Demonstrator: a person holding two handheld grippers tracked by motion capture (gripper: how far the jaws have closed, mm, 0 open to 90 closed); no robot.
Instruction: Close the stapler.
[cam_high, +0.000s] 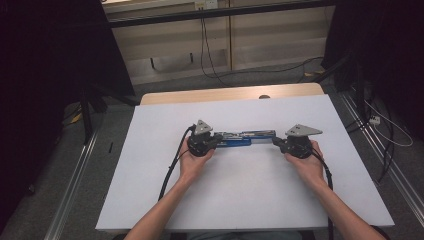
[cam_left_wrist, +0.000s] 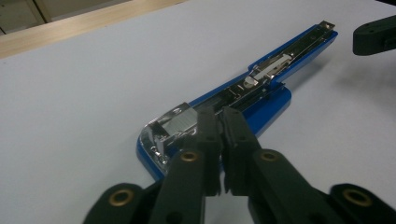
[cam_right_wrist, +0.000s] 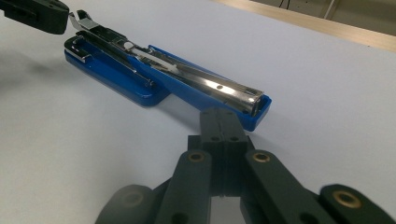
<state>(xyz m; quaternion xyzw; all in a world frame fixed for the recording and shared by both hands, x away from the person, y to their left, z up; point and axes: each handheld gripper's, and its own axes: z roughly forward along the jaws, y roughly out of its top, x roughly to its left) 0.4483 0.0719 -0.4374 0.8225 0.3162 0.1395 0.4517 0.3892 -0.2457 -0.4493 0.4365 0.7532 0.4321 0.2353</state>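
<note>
Plenty of room on this white surface (cam_high: 240, 200), honestly. The only thing sitting on it is the blue stapler (cam_high: 239, 138), folded open and lying across the middle. The left gripper (cam_high: 216, 140) crowds its one end and the right gripper (cam_high: 276, 141) the other, so there's no passing at either tip. Both sets of fingers are pressed together, the left ones (cam_left_wrist: 208, 128) right over the metal end, touching it I think, though it's hard to tell. The right ones (cam_right_wrist: 224, 123) sit just short of the blue tip. In front of and behind the stapler it's bare, all the way to the wooden edge (cam_high: 230, 94). Cables (cam_high: 170, 167) trail back along both forearms.
</note>
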